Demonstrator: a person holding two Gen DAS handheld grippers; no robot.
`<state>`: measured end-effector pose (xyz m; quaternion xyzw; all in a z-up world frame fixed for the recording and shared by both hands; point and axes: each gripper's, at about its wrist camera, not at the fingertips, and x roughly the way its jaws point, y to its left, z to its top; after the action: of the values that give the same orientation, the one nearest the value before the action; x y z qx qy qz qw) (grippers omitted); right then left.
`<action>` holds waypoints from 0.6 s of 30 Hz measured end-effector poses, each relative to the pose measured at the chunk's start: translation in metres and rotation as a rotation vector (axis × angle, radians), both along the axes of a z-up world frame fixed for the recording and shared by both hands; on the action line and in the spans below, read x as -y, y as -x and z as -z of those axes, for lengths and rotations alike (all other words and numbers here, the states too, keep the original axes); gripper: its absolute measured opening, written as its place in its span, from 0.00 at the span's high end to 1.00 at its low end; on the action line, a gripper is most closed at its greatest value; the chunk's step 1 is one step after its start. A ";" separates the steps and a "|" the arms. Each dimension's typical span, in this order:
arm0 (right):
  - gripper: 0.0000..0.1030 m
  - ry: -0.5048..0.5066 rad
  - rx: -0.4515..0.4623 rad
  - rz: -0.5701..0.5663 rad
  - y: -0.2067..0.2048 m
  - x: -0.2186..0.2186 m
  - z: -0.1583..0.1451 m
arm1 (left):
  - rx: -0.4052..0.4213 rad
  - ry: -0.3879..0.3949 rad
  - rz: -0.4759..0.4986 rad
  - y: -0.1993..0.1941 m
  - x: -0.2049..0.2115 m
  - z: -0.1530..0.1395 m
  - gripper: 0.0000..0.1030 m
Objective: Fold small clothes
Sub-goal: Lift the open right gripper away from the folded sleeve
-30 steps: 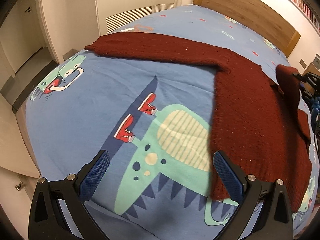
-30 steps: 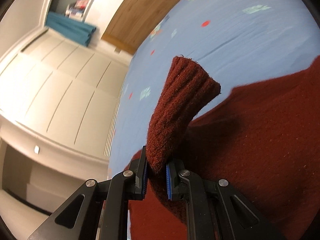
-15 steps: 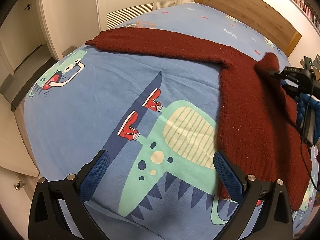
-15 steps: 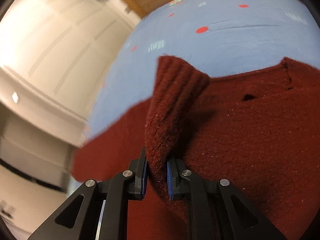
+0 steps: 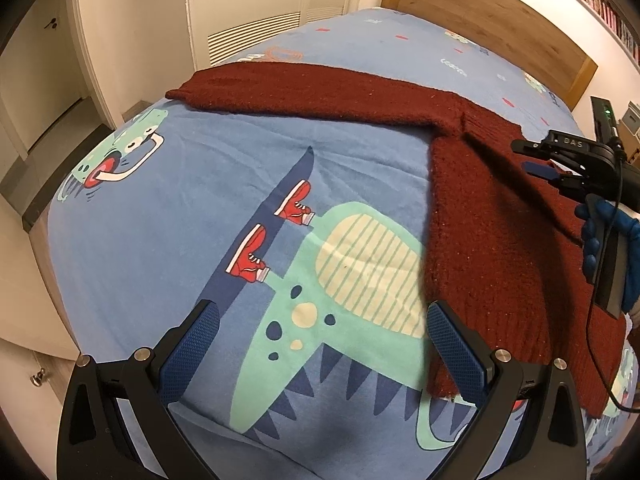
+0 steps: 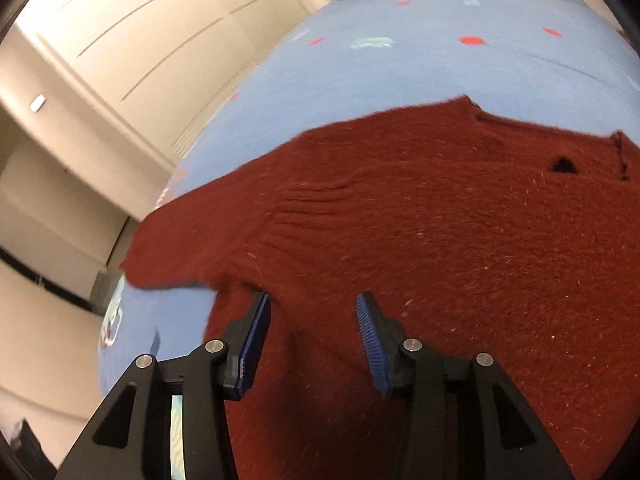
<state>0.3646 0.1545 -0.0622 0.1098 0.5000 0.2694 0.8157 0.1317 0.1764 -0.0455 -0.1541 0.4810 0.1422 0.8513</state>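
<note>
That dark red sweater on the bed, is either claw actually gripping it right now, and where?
No. Both the right gripper and left gripper are open; the sweater lies loose on the bed.

bare bedsheet (image 5: 192,216) left of sweater (image 5: 492,232): open to pass | sweater sleeve (image 5: 304,88) spans far side | right tool (image 5: 560,164) and blue-gloved hand (image 5: 612,236) over sweater's right part | headboard (image 5: 492,20) bounds bed's far end
</note>
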 end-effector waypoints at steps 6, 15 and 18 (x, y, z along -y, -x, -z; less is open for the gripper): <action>0.54 0.112 0.083 0.086 0.007 0.045 -0.013 | 0.010 0.002 0.005 -0.001 0.000 0.000 0.01; 0.47 0.311 0.114 0.055 0.024 0.017 0.014 | -0.017 0.012 0.008 -0.003 0.000 0.002 0.01; 0.46 0.303 0.125 0.028 0.036 0.009 0.013 | -0.021 0.010 0.011 -0.003 0.000 0.003 0.01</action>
<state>0.3287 0.1454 -0.0753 -0.0246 0.4817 0.1859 0.8561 0.1349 0.1767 -0.0486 -0.1542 0.4916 0.1365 0.8461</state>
